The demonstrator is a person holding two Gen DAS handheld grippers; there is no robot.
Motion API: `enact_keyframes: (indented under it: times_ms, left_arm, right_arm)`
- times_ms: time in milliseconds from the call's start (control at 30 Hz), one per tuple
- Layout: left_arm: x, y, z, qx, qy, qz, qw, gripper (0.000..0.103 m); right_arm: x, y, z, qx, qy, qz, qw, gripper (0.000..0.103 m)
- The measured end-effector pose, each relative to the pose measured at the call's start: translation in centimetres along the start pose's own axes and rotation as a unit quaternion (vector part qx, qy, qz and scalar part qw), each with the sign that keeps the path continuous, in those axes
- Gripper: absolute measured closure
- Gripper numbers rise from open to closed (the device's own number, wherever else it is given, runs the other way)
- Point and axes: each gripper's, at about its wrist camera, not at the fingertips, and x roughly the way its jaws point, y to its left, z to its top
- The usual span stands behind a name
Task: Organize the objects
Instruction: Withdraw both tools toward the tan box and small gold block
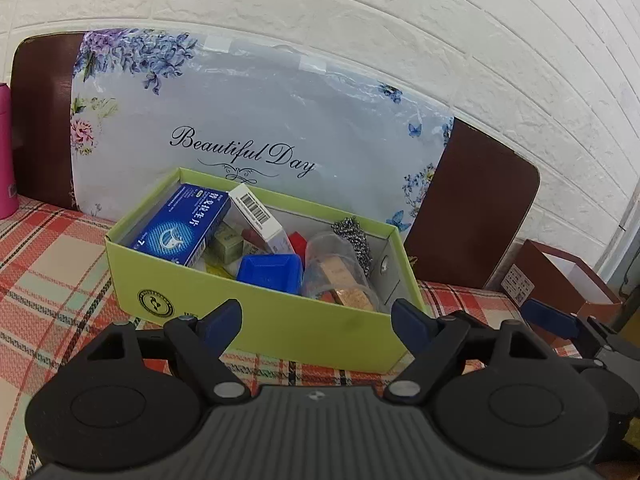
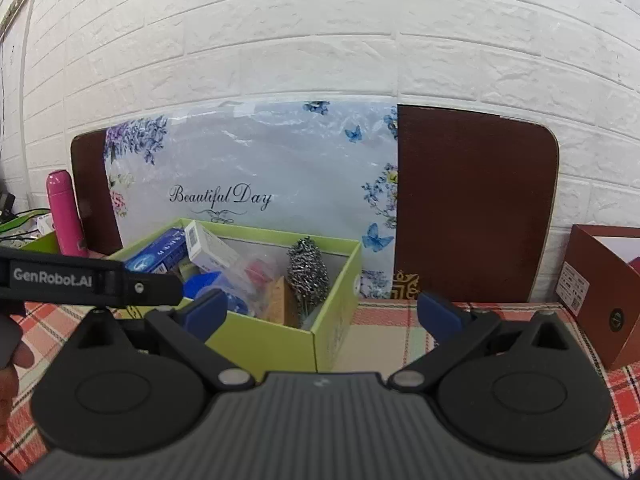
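A lime-green open box stands on the checked tablecloth. Inside lie a blue medicine carton, a white barcoded carton, a blue plastic tray, a steel scourer and a clear bag with cork pieces. My left gripper hovers open just in front of the box's near wall, nothing between its fingers. My right gripper is open too, facing the box's right corner, and empty. The scourer stands upright in that corner. The left gripper's body crosses the right view's left side.
A floral bag reading "Beautiful Day" leans on a brown board against the white brick wall. A pink bottle stands at the left beside another green box. A red-brown box sits at the right.
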Motion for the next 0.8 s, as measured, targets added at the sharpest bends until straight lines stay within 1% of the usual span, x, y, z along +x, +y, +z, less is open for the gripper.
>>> enact_keyframes:
  times_ms: [67,167,300,467,600,667,800]
  left_arm:
    - [-0.1,-0.1,-0.7,0.0,0.01,-0.002,0.9999,0.018]
    - [-0.1,-0.2,-2.1,0.0,0.025,-0.001,0.9997,0.018]
    - [0.4,-0.3,-3.7,-0.003,0.045,-0.005,0.999,0.018]
    - [1.0,-0.2,-4.8,-0.001,0.061,-0.001,0.9982,0.018]
    - [1.4,0.3,-5.1,0.003,0.063,0.009,0.998,0.018]
    - [1.8,0.7,-5.2,0.0,0.066,0.014,0.9977,0.018]
    - [2.4,1.6,-5.4,-0.007,0.074,0.022,0.997,0.018]
  right_arm:
    - [-0.3,-1.0,-0.6,0.005,0.009,-0.005,1.0,0.0]
    - [-0.7,-2.5,-1.7,0.018,0.032,0.001,0.999,0.0]
    - [-0.6,-3.5,-3.2,0.011,0.056,0.005,0.998,0.0]
    - [1.0,-4.9,-4.7,0.036,0.091,-0.007,0.995,0.0]
    - [2.4,-6.1,-5.5,0.063,0.11,-0.008,0.992,0.0]
    - [3.0,-6.4,-5.7,0.066,0.115,-0.009,0.991,0.0]
    - [4.2,-6.3,-5.8,0.051,0.121,-0.004,0.991,0.0]
